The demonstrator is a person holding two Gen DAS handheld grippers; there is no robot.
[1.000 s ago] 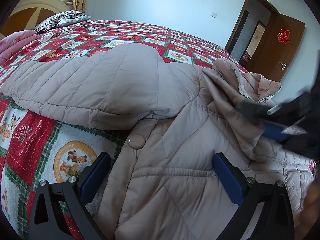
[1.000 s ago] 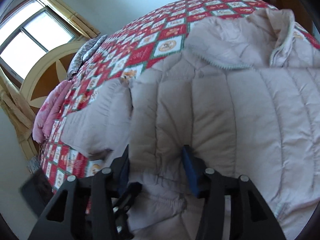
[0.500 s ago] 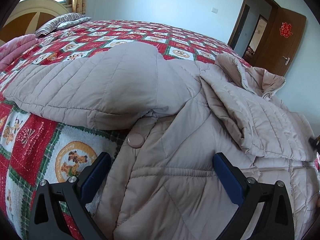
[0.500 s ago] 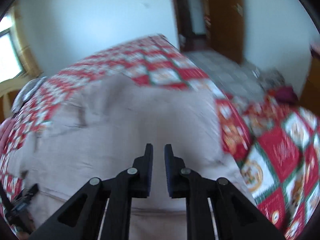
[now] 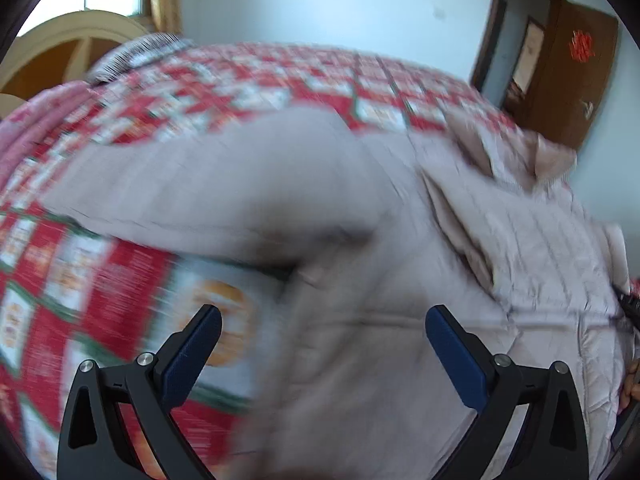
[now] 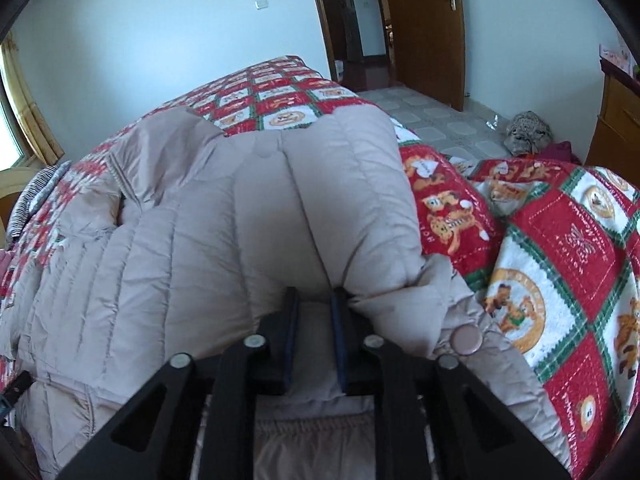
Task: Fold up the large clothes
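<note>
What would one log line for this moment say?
left gripper: open, above jacket | right gripper: shut on jacket sleeve fold | quilt: under jacket | fold: unfinished

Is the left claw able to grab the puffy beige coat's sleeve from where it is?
Probably yes. The left claw is wide open and holds nothing, and the puffy beige quilted coat's sleeve lies uncovered on the red patterned blanket just ahead of it. The picture is blurry, so I can't be sure.
</note>
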